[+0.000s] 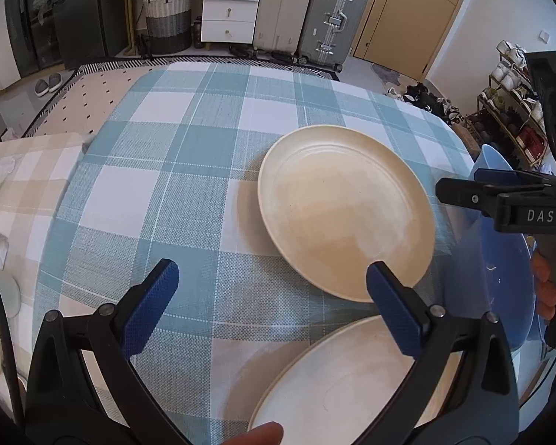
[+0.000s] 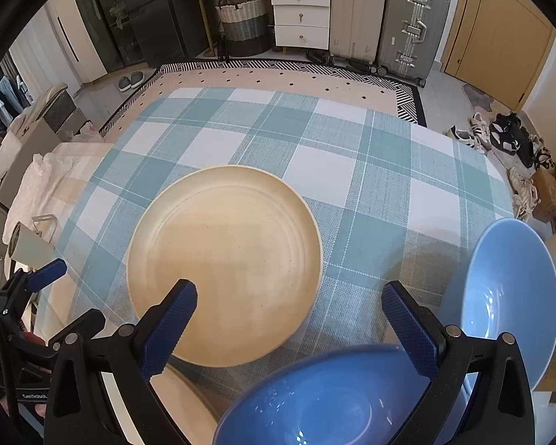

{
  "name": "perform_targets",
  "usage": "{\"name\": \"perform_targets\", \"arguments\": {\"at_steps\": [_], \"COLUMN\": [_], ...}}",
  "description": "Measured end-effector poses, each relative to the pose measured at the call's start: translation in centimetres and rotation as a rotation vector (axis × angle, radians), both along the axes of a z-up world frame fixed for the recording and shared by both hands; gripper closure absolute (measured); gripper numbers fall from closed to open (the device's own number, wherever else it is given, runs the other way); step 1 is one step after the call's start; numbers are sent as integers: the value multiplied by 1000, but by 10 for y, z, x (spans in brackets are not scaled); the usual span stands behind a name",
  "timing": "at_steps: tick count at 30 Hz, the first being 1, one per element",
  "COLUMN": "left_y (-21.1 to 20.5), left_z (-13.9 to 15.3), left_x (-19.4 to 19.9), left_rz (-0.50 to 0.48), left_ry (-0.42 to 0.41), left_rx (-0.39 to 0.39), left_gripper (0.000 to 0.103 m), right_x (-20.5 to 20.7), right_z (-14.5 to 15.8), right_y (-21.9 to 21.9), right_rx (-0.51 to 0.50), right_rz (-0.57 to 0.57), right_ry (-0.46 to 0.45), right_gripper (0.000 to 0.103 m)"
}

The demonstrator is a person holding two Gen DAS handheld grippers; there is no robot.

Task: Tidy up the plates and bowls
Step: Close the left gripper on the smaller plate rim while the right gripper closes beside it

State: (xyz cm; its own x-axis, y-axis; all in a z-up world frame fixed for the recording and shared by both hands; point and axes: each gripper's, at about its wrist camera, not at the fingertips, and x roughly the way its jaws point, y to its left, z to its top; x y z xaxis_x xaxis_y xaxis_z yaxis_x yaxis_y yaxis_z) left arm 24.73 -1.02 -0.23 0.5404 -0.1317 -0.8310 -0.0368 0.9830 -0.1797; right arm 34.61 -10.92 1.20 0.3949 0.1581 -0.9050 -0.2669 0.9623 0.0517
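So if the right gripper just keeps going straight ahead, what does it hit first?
Most likely the cream plate: it lies directly ahead of the open right gripper, partly under its left finger already. The two blue bowls sit off the line. Height above the plate is unclear.

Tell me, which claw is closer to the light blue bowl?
Right. The right claw hangs open just beside the light blue bowl, which lies past its right finger. The left claw is open farther away, over the cream plates.

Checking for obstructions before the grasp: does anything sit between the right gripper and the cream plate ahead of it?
Nothing visible does. The right gripper is open, and the cream plate lies directly ahead on bare tablecloth.
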Motion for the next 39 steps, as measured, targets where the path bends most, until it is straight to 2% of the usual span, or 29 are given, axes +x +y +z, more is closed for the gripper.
{"name": "perform_targets", "arguments": {"at_steps": [5, 12, 18, 21, 25, 30, 35, 36, 39], "left_y": [1, 1, -2, -7, -11, -13, -16, -16, -19], "left_z": [-7, -18, -27, -31, -38, -44, -48, -48, -48], "left_x": [8, 21, 31, 34, 39, 43, 46, 46, 45], "left_rz": [8, 12, -14, -25, -39, -39, -42, -42, -37], "left_ry": [14, 35, 60, 71, 90, 100, 101, 99, 82], "left_rx": [-1, -14, -51, -52, -46, -32, -26, -24, 15], "left_gripper": [3, 4, 17, 27, 41, 53, 75, 77, 82], "right_x": [10, 22, 29, 31, 31, 33, 34, 34, 34], "right_z": [-11, -27, -36, -42, -46, -53, -54, -54, -53], "right_y": [1, 0, -3, -2, 1, 5, 3, 2, -1], "right_rx": [-8, -2, 3, -8, -10, -23, -60, -64, -66], "right_rz": [5, 10, 7, 18, 37, 50, 39, 37, 38], "right_ry": [17, 60, 84, 95, 95, 98, 82, 78, 73], "right_gripper": [3, 25, 28, 35, 38, 57, 73, 77, 82]}}
